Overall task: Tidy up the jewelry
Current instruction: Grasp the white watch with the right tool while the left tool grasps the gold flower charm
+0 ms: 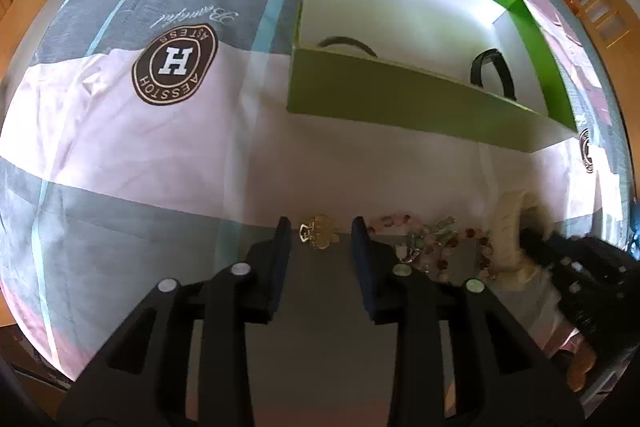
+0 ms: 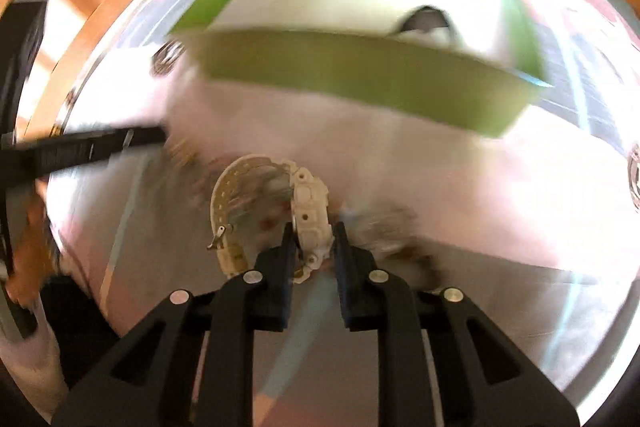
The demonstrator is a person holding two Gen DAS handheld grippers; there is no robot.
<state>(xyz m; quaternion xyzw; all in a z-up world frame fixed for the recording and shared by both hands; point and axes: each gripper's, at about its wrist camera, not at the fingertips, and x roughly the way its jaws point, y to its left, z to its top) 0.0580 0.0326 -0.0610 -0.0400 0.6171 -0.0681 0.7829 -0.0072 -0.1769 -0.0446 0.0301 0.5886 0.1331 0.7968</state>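
The bedsheet (image 1: pixel 120 131) carries a round dark brown badge (image 1: pixel 175 63), seen upside down, with a white "H" at its centre and "AESSTOH" on its ring. Cursive script above it is not legible.

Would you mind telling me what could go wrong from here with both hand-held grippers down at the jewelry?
1. The right hand-held gripper pinches only the white watch case edge; it might slip on the way to the green box.
2. The beaded bracelets lie tangled against the watch and may drag along.
3. The left hand-held gripper straddles the small gold pendant, which is flat and easily missed.
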